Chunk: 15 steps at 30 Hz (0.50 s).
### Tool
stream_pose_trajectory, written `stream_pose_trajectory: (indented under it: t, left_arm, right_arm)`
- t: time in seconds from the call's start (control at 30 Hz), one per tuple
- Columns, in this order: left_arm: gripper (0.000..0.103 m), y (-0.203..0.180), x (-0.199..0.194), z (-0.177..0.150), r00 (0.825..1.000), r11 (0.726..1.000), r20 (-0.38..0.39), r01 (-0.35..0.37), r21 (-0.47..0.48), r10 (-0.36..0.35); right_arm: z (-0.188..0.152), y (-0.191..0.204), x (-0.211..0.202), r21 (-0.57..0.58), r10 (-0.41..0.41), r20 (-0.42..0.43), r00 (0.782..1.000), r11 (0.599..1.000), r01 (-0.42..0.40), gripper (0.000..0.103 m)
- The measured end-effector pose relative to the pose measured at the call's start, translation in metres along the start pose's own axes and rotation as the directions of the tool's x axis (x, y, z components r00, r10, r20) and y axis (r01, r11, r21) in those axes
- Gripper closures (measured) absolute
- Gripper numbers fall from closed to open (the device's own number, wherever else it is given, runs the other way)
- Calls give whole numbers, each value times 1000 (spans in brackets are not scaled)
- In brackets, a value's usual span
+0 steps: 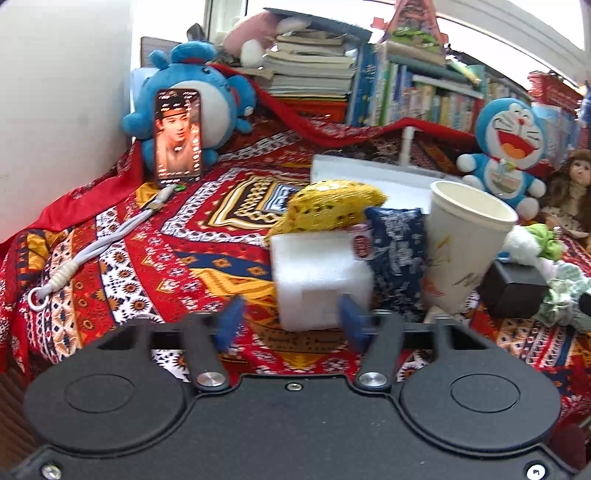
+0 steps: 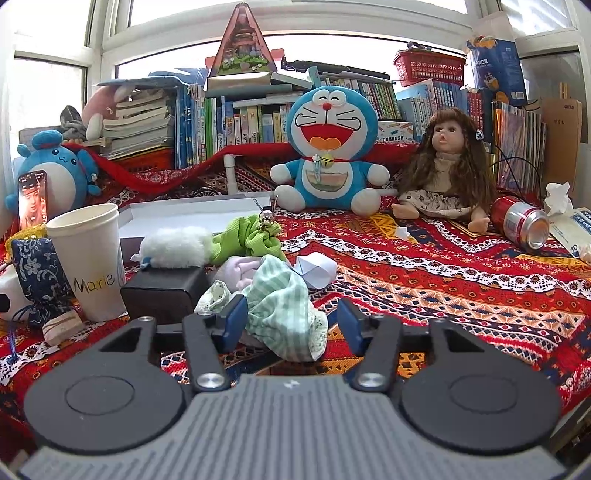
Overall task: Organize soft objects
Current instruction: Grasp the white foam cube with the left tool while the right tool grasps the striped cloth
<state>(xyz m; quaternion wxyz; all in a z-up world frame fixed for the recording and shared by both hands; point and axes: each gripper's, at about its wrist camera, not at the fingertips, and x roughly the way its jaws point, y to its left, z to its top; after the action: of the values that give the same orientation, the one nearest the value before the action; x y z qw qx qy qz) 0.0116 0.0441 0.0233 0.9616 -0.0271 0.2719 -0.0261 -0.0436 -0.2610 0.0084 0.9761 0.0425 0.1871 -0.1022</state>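
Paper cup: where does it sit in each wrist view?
Left wrist: paper cup right of centre, tilted, beside the navy floral pouch.
Right wrist: paper cup at the left, upright, "Marie" written on it, same pouch on its left.
Shared landmark: the blue cat plush sitting at the back.

Bright daylight comes through a wide window (image 2: 295,22). Below it stand rows of books (image 2: 236,125). A white wall (image 1: 55,92) rises at left.
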Motion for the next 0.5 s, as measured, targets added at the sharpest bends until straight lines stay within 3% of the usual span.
stream_pose_trajectory:
  t: [0.03,0.2,0.5]
  left_arm:
    - [20,-3,-2,0,1000,1000,9,-3,8,3]
    - [20,-19,0,-1,1000,999,24,2,42,-3]
    - [23,-18,17,2,999,999,15,-30,-29,30]
  right_arm:
    - [0,0,0,-1,-1,1,1000,1000,1,43]
    - [0,1,1,-6,2,0,1000,1000,-2,42]
    - [0,3,8,-16,-11,-13,1000,1000,11,39]
